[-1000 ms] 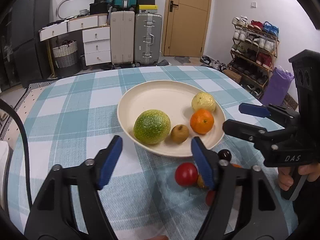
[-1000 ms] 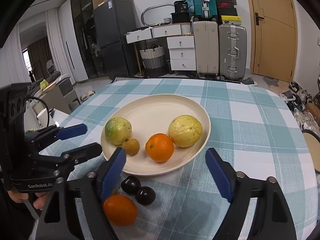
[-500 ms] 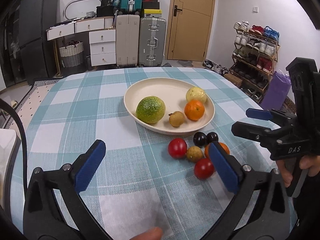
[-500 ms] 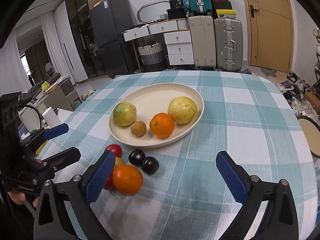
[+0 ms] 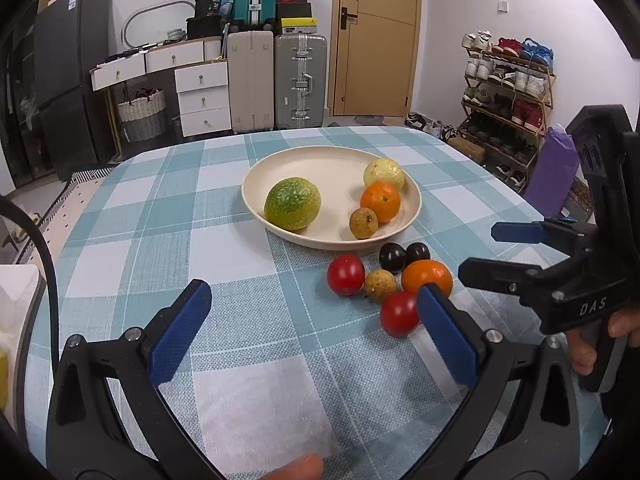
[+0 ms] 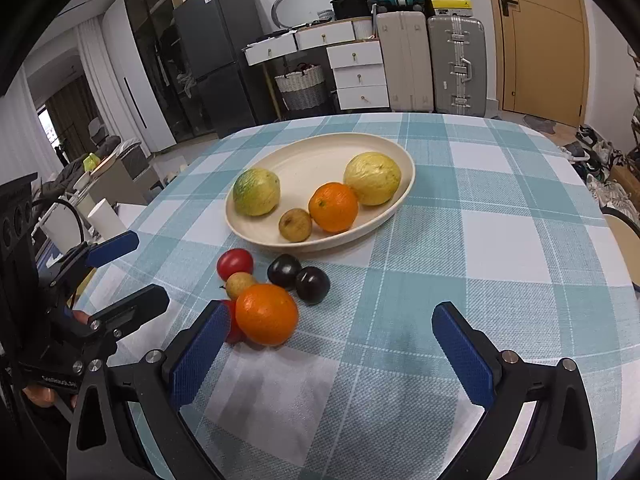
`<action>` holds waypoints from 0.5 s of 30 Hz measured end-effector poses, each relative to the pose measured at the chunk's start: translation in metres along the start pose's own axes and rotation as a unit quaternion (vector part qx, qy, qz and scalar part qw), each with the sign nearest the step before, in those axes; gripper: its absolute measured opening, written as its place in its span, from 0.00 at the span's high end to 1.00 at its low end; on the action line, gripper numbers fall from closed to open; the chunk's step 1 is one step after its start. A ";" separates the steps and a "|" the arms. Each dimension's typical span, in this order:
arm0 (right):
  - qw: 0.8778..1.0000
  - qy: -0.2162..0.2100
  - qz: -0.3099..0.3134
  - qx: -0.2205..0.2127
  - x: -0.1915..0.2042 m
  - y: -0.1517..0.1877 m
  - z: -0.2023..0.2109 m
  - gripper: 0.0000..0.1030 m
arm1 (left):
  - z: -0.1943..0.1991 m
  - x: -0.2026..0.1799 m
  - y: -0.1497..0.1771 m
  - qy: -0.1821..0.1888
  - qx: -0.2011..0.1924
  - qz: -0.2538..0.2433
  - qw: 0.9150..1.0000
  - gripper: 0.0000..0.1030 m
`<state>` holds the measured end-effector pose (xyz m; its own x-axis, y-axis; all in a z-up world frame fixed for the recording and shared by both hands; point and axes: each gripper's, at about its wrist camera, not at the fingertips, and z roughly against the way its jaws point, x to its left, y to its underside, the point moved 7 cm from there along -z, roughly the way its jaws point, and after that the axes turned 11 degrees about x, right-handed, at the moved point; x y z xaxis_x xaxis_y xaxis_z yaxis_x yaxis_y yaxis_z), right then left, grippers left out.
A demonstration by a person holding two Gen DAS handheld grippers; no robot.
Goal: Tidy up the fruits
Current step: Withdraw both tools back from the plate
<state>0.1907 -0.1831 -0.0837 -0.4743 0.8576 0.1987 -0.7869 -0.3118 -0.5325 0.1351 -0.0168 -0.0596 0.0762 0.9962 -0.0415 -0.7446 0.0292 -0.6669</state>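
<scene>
A cream plate (image 5: 320, 164) (image 6: 316, 156) holds a green citrus (image 5: 292, 203), a yellow citrus (image 5: 384, 173), an orange (image 5: 380, 201) and a small brown fruit (image 5: 363, 222). In front of it on the cloth lie two red tomatoes (image 5: 345, 274) (image 5: 399, 313), two dark plums (image 6: 284, 271) (image 6: 313, 279), a small brown fruit (image 5: 380, 286) and an orange (image 6: 266, 313). My left gripper (image 5: 314, 334) is open and empty, near the loose fruit. My right gripper (image 6: 332, 360) is open and empty, beside the loose orange.
The table has a teal and white checked cloth (image 5: 224, 248). Suitcases (image 5: 300, 80), white drawers (image 5: 204, 96) and a shoe rack (image 5: 508, 92) stand beyond the far edge. A white cup (image 6: 106, 218) sits off the table's left in the right wrist view.
Both grippers have drawn back from the plate and opened wider. The loose fruit in front of the plate has come fully into view.
</scene>
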 end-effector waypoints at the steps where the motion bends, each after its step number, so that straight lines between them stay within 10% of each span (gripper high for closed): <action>1: 1.000 0.001 0.002 0.002 0.002 0.001 -0.001 0.00 | -0.001 0.002 0.000 -0.001 0.000 0.001 1.000 0.00; 15: 0.999 0.020 0.031 0.038 0.015 0.012 -0.017 0.00 | -0.001 0.012 -0.001 0.001 -0.001 0.022 1.000 0.00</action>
<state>0.1813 -0.1669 -0.1014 -0.5086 0.8506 0.1332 -0.7848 -0.3944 -0.4781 0.1374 -0.0047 -0.0598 0.0447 0.9964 -0.0720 -0.7455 -0.0147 -0.6664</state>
